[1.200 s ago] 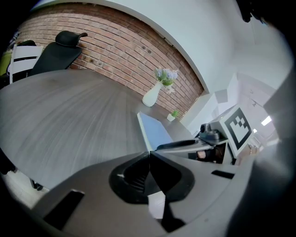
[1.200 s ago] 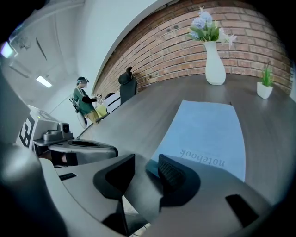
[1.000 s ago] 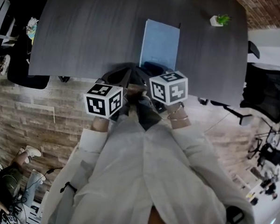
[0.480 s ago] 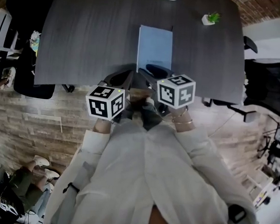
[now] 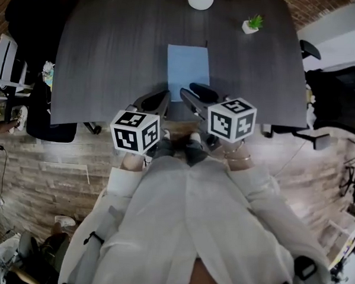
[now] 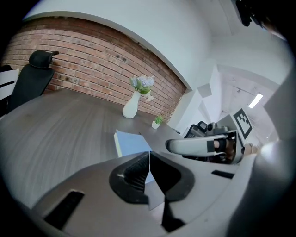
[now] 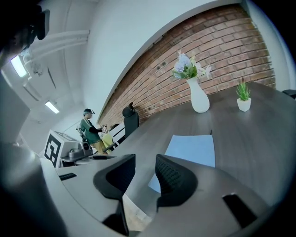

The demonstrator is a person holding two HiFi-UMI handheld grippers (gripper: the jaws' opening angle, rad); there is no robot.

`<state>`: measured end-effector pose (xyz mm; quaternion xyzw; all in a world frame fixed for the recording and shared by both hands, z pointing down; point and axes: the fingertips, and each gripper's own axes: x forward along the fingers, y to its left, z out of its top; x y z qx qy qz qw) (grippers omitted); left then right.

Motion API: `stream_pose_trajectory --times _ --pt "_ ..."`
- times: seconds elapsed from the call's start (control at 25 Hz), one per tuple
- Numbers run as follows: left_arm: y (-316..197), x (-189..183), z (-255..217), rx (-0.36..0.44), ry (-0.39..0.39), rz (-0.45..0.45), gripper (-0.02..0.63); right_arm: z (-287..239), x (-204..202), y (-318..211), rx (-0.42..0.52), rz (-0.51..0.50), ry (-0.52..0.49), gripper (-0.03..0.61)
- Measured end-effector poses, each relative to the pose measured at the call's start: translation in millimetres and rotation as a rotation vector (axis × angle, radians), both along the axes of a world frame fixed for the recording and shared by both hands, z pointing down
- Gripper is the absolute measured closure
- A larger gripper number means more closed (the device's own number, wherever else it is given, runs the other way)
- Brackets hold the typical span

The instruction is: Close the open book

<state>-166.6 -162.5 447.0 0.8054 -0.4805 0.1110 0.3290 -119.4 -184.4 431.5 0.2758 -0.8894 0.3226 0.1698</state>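
Step looks done: light-blue flat book point(image 5: 188, 71) lies closed on dark grey wooden surface point(image 5: 111, 52). Left claw point(image 6: 149, 157) shut, empty; right claw point(image 7: 145, 161) slightly apart, empty. Next: probably just retreat.

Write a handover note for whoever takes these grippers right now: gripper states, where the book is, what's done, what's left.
Left gripper: shut, nothing between the jaws, held in the air near the table's near edge.
Right gripper: jaws apart, empty, beside the left one.
Book: flat on the table just ahead of both grippers, blue cover up, touched by neither.
Done: the book looks closed.
Left: probably only a check that the cover lies flat.
The white vase and small potted plant stand at the far side, away from the book.
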Motion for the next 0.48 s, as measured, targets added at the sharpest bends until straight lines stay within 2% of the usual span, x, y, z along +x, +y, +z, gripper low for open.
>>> stream_pose_trajectory --times 0.28,0.48 --pt "-7.4 18.5 -20.2 0.057 0.025 0.043 0.604 -31.6 18.9 -1.8 0.042 0.037 -0.158 0.445" --pt "-8.1 33.8 -34.2 0.102 0.036 0.094 0.604 -45.0 35.8 -1.0 0.078 0.058 -0.186 0.514"
